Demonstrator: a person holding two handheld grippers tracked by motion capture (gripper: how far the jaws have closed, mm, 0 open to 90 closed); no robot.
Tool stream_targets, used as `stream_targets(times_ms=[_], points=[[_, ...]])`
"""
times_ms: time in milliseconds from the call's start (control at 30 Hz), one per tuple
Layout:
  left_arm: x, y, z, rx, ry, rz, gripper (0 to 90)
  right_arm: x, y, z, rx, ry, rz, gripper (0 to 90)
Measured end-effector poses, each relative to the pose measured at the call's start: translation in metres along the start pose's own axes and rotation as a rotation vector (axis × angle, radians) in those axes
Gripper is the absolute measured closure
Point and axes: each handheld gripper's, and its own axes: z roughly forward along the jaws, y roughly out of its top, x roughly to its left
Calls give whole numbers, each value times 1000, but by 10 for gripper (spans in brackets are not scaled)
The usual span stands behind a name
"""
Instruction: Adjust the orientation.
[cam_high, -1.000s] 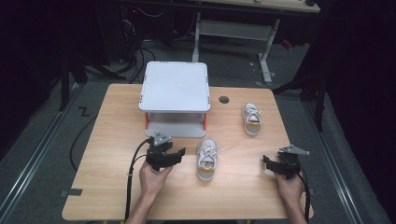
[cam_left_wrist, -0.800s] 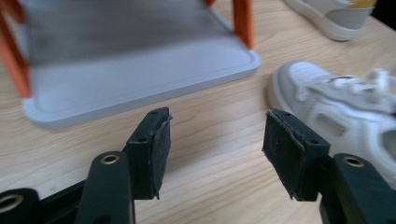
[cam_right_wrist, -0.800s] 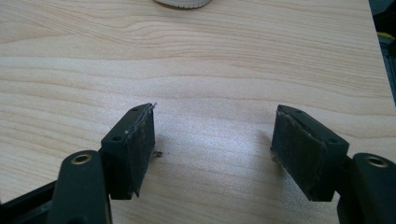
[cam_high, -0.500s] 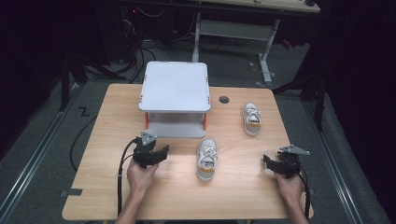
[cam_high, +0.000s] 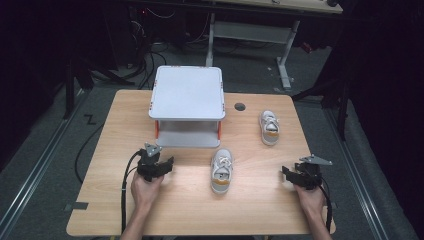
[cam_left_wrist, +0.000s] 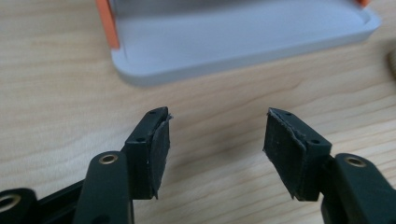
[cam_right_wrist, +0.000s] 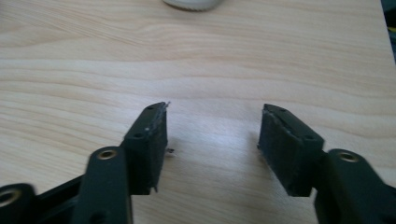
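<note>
Leftward and toward the near edge is where the left gripper (cam_high: 167, 163) has gone since the earlier frame: it was close beside the near shoe (cam_high: 222, 170) and now sits well apart from it, low over bare table (cam_high: 100, 150) in front of the rack (cam_high: 187, 92). Its jaws stand apart with nothing between them; in the left gripper view they point at the rack's lower shelf (cam_left_wrist: 243, 37). The right gripper (cam_high: 286, 173) has kept its place at the near right. Its jaws have just been closing partway, yet nothing lies between them and they remain apart over wood, as the right gripper view shows.

Both shoes are free on the table. One lies in the near middle, between the two grippers, toe toward the person. The far shoe (cam_high: 269, 127) lies right of the rack, near a small dark hole (cam_high: 240, 106) in the tabletop.

With both hands pulled back and empty, I judge this a rest pose rather than a reach; the shoes probably belong on the rack, whose top and lower shelf are bare.
</note>
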Motion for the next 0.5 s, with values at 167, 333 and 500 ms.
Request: stream_targets(times_ms=[167,333,500], points=[[2,-7,5,-2,9,-7,383,7,10,-9,-52,49,-33,506],[2,-7,5,-4,2,-17,355,13,31,-13,-80,86,-69,523],[2,-7,5,-4,1,-14,350,19,48,-12,-95,115,-84,528]])
